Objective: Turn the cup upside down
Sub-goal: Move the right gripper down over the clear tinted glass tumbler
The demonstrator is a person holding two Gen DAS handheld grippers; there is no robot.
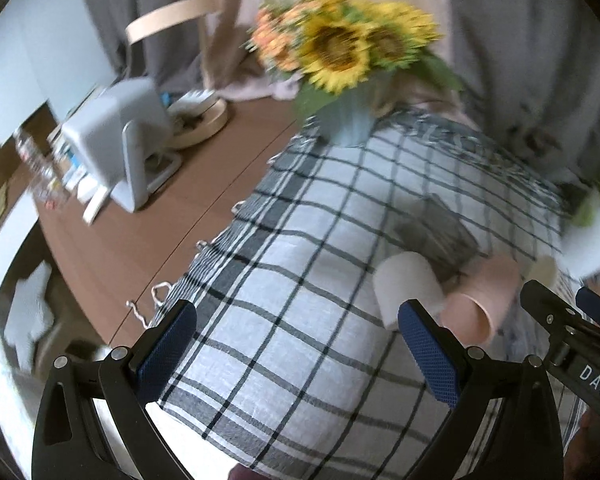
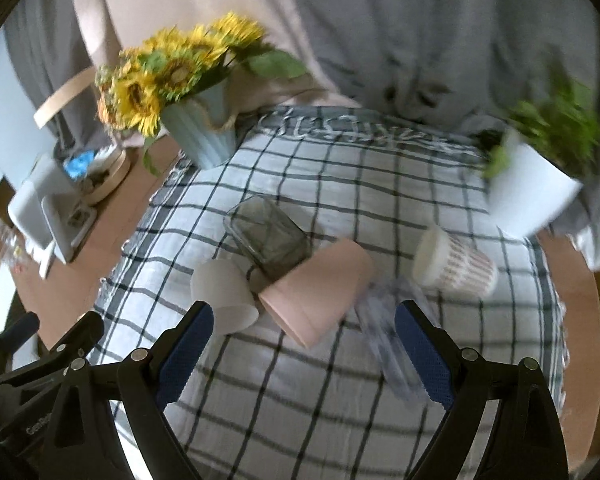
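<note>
Above checked cloth (image 2: 300,400), right gripper (image 2: 304,344) spread wide, blue textured pads (image 2: 420,356) holding nothing. Left gripper (image 1: 296,348) likewise wide open, empty. Pink cup (image 2: 316,288), smooth, tapered, lies on side mid-cloth, touching white cup (image 2: 224,292) on left. Dark glass jar (image 2: 268,236) just behind. Ribbed white cup (image 2: 456,264) on side, far right.

Soft, even daylight, moderately bright, no hard shadows or glare. Both views motion-blurred: sunflowers (image 1: 340,52) and green plant (image 2: 556,128) smeared, clear cup (image 2: 392,336) nearly lost. Claw fingers (image 1: 168,356) stay sharp. Heavy fisheye bending on checked cloth (image 2: 300,392), dark vignette in corners.
</note>
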